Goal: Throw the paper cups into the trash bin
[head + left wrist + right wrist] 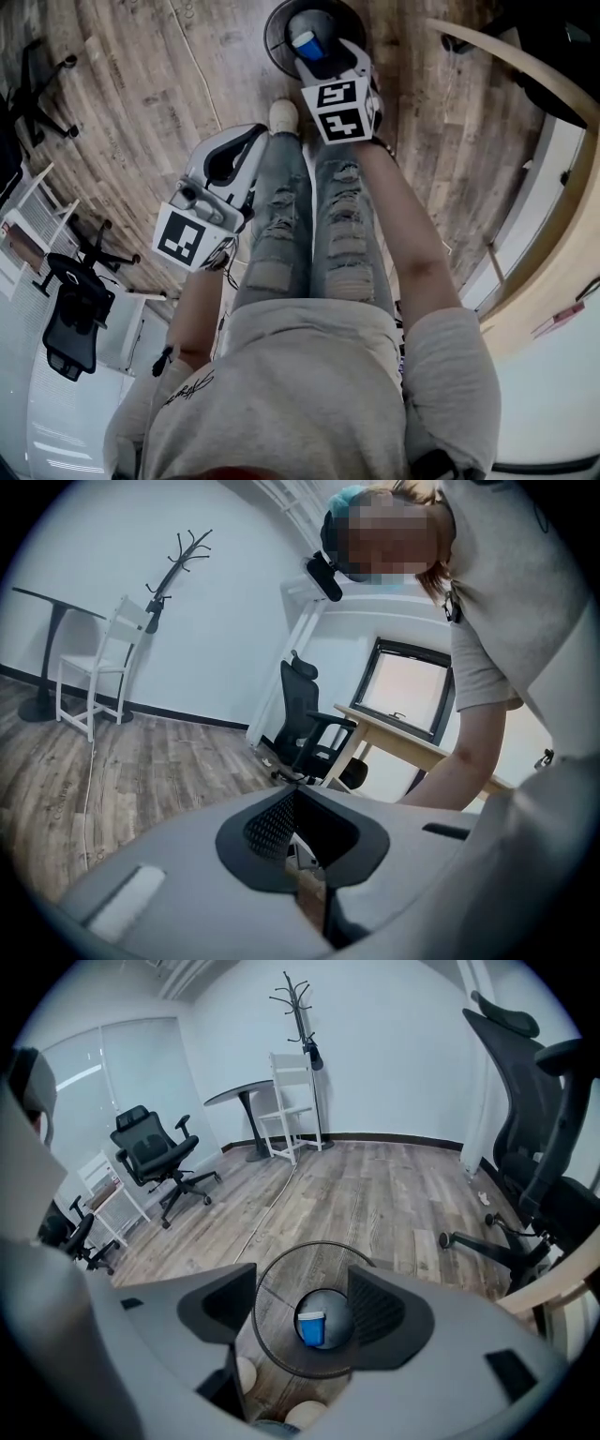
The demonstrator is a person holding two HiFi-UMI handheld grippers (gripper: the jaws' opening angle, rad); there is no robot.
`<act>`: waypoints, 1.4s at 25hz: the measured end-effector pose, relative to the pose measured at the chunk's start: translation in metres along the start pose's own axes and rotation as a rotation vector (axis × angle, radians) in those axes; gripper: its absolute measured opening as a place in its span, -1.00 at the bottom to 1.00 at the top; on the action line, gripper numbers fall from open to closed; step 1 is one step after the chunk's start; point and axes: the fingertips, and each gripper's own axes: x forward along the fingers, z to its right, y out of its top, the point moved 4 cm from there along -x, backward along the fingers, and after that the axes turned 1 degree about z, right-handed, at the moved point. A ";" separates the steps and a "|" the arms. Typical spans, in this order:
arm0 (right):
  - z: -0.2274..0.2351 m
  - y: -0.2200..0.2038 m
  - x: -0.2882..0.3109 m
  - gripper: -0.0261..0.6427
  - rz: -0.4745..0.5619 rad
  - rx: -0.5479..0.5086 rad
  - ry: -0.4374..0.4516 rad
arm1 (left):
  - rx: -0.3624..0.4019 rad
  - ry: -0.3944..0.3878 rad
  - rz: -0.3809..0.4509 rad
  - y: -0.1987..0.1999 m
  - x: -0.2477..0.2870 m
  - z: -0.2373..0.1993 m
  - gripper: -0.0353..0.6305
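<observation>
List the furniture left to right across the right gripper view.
Black office chair → dark round table → white chair → tall black chair at the right edge. Coat rack left out: it overlaps the white chair.

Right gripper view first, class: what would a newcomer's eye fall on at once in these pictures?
A blue paper cup sits at the bottom of a round wire trash bin on the wooden floor. The right gripper hangs directly above it, fingers apart with nothing between them.

Blue paper cup (312, 1327), black mesh bin (273, 1340), grey wood-grain floor (375, 1194).
</observation>
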 end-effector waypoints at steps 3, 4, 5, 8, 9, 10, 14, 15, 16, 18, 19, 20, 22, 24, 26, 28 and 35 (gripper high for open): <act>-0.005 0.014 -0.016 -0.06 0.028 -0.009 0.005 | 0.004 -0.006 0.003 0.007 -0.002 0.004 -0.88; -0.007 0.017 -0.022 -0.06 0.036 -0.010 0.007 | 0.004 -0.008 0.005 0.010 -0.002 0.006 -0.88; -0.009 0.021 -0.028 -0.06 0.043 -0.010 0.008 | 0.006 -0.011 0.008 0.013 -0.003 0.008 -0.88; -0.012 0.032 -0.046 -0.06 0.067 -0.018 0.007 | 0.021 -0.012 0.014 0.025 -0.004 0.013 -0.88; -0.013 0.036 -0.051 -0.06 0.073 -0.022 0.007 | 0.026 -0.011 0.015 0.028 -0.004 0.014 -0.88; -0.014 0.040 -0.057 -0.06 0.079 -0.026 0.007 | 0.030 -0.010 0.015 0.032 -0.004 0.015 -0.88; -0.017 0.053 -0.078 -0.06 0.102 -0.033 0.011 | 0.037 -0.014 0.024 0.047 -0.005 0.022 -0.88; -0.017 0.056 -0.084 -0.06 0.110 -0.034 0.011 | 0.039 -0.016 0.029 0.051 -0.005 0.024 -0.88; -0.017 0.060 -0.090 -0.06 0.119 -0.035 0.011 | 0.041 -0.017 0.033 0.054 -0.005 0.026 -0.88; -0.016 0.066 -0.100 -0.06 0.136 -0.041 0.008 | 0.045 -0.022 0.042 0.061 -0.004 0.028 -0.88; -0.016 0.070 -0.105 -0.06 0.142 -0.044 0.006 | 0.046 -0.026 0.045 0.064 -0.003 0.029 -0.88; -0.016 0.073 -0.110 -0.06 0.149 -0.045 0.002 | 0.048 -0.030 0.048 0.067 -0.003 0.029 -0.88; -0.015 0.079 -0.120 -0.06 0.162 -0.042 -0.006 | 0.051 -0.033 0.057 0.074 -0.002 0.031 -0.88; -0.014 0.084 -0.130 -0.06 0.173 -0.041 -0.012 | 0.054 -0.030 0.069 0.082 -0.002 0.034 -0.88; -0.013 0.088 -0.141 -0.06 0.185 -0.044 -0.021 | 0.055 -0.033 0.077 0.089 -0.003 0.039 -0.88; -0.012 0.092 -0.153 -0.06 0.200 -0.036 -0.030 | 0.060 -0.043 0.081 0.094 -0.002 0.044 -0.88; -0.010 0.110 -0.188 -0.06 0.253 -0.032 -0.055 | 0.072 -0.052 0.102 0.117 -0.003 0.051 -0.88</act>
